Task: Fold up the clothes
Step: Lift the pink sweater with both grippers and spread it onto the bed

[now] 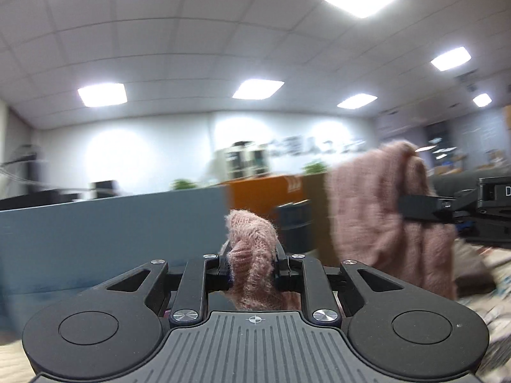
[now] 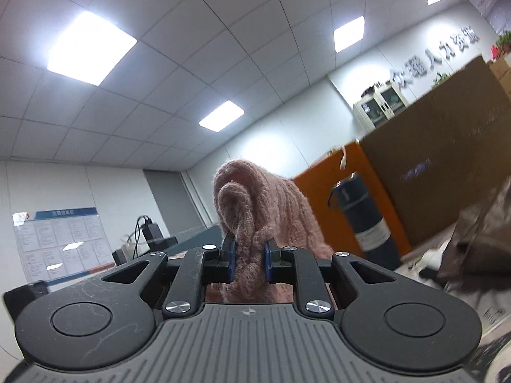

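A pink knitted garment is held up in the air between both grippers. My left gripper is shut on a bunched edge of it, and the fabric bulges above the fingers. My right gripper is shut on another bunched part of the pink garment. In the left wrist view the right gripper shows at the right, clamped on the hanging cloth. Both cameras point upward toward the ceiling.
A dark thermos bottle stands ahead right, in front of an orange panel and a brown box. A grey-blue partition runs on the left. A patterned table surface shows at the lower right.
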`<move>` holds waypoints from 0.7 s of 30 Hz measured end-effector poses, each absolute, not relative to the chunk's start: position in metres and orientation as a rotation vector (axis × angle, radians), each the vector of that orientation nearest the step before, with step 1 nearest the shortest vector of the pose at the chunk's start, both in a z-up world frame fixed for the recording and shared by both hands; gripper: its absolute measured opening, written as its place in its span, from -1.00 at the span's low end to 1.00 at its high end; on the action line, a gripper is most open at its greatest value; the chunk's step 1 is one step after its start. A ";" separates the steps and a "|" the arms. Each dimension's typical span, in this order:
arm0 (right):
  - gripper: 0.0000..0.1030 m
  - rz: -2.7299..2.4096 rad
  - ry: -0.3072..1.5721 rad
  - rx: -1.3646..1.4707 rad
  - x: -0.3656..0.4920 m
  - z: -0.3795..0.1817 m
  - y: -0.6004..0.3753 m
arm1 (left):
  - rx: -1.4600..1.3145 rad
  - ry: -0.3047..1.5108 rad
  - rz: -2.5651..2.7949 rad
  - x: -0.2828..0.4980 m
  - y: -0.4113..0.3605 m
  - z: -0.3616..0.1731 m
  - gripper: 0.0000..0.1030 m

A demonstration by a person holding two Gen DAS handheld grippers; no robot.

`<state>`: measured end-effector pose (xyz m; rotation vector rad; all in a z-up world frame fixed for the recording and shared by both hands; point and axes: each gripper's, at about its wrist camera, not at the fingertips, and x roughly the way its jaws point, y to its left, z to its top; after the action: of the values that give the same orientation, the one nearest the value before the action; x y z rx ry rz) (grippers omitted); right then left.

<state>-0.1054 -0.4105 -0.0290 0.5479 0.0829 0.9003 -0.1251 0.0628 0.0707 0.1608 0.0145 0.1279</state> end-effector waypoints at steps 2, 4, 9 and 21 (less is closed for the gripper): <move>-0.71 0.873 0.119 0.532 -0.108 -0.037 -0.400 | 0.152 0.044 0.190 -0.140 0.081 0.066 -0.63; -0.71 0.829 0.159 0.476 -0.107 -0.050 -0.396 | 0.105 0.104 0.225 -0.152 0.106 0.052 -0.63; -0.72 0.696 0.314 0.366 -0.095 -0.087 -0.403 | 0.017 0.276 0.236 -0.162 0.135 0.013 -0.63; 0.14 0.482 0.431 0.051 -0.097 -0.109 -0.420 | -0.039 0.400 0.232 -0.154 0.174 0.003 -0.47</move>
<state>-0.0972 -0.4201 -0.1093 0.0505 0.4310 0.4825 -0.1538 0.1740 0.0028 -0.0388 0.3996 0.2319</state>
